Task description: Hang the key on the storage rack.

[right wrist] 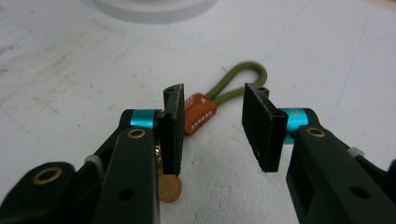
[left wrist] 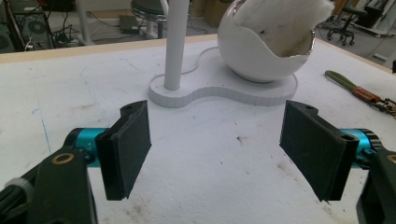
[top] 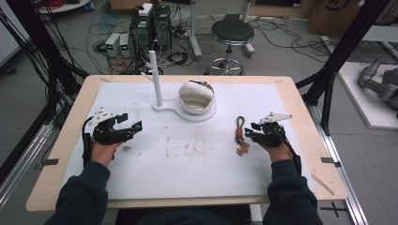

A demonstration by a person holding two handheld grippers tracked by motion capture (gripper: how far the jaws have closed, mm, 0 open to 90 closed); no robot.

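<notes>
From the high view, a keychain is seen lying on the white table, right of centre, just ahead of the right gripper. The left gripper is held well apart from it, at the left side.

In the left gripper view, the fingers are spread wide with nothing between them; a white stand with an egg-shaped bowl is seen beyond.

In the right gripper view, the fingers are spread around the keychain's green cord loop and orange tab, not yet pinching. The piece is judged light and limp; the stiffer tab is probably the best hold, since the coin-like charm would dangle.
</notes>
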